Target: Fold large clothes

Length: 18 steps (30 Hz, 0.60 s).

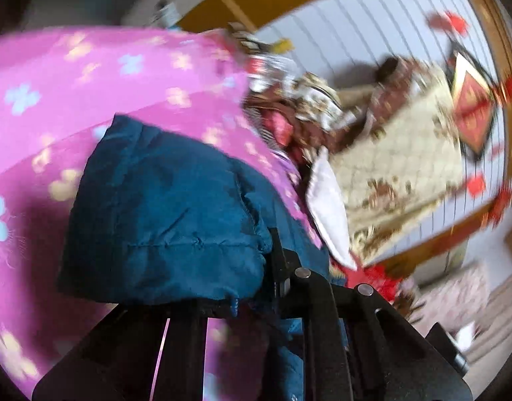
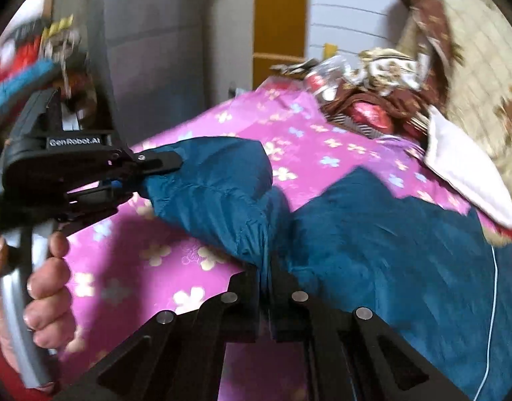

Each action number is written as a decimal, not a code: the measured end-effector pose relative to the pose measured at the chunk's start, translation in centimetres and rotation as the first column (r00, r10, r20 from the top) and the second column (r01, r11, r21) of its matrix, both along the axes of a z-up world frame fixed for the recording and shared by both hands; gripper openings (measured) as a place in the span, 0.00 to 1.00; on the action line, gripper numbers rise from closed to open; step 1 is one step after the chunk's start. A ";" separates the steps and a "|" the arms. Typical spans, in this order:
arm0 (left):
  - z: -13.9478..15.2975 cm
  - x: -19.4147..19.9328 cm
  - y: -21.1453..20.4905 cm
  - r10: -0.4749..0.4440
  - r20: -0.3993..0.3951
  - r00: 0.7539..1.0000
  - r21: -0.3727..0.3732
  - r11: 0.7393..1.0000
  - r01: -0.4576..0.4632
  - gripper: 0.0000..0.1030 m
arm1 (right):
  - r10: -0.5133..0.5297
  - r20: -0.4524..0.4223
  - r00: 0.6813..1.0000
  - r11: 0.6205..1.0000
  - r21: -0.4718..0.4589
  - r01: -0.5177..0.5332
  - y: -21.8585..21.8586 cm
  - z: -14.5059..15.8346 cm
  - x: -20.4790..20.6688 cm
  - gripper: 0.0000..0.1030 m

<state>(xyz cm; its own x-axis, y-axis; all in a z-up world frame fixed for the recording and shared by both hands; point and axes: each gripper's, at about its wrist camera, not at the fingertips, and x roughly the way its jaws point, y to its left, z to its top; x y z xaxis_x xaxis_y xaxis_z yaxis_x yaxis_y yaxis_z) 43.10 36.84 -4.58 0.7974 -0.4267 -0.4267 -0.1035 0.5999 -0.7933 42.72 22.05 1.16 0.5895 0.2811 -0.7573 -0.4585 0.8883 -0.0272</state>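
**On the pink bedspread: both grippers pinching one sleeve of the teal jacket**

Across the flowered pink bedspread (image 2: 175, 260) lies a padded teal jacket (image 2: 406, 254), its body spread toward the right of the right wrist view and one sleeve (image 2: 215, 193) lifted off the cover. That sleeve runs as a long tube from the jacket's shoulder out to the cuff, slanting up and to the left in that view.

The left gripper (image 2: 155, 173), held in a person's hand (image 2: 45, 287), has its jaws pressed together on the cuff end. The right gripper (image 2: 264, 287) is clamped on a gathered ridge of fabric nearer the shoulder, where the sleeve meets the body. In the left wrist view the sleeve (image 1: 162, 193) bulges just ahead of the left gripper (image 1: 256, 277), and its fingers are closed on the fabric's edge.

So the sleeve's long axis lies between the two grips, with the jacket body to the right of both; I judge the coming fold will carry the sleeve rightward over the body, the left hand having the longer way to travel.

Beyond the jacket, a heap of patterned bedding (image 2: 382, 77) and a white pillow (image 2: 463, 173) crowd the far side. Both views are blurred.
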 end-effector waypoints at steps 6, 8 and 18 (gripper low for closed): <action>7.1 -0.1 -11.0 -0.200 0.076 0.977 0.143 0.972 0.188 0.12 | -0.166 -0.031 0.986 0.966 0.194 0.169 -11.9 3.4 -3.4 0.03; 8.8 0.9 -15.9 -0.273 0.058 0.960 0.202 0.945 0.256 0.12 | -0.223 -0.067 0.972 0.943 0.237 0.233 -16.2 3.4 -4.2 0.03; 7.7 1.9 -38.3 -0.544 -0.146 0.826 0.339 0.757 0.559 0.32 | -0.481 -0.307 0.821 0.747 0.347 0.567 -35.0 -1.7 -8.6 0.03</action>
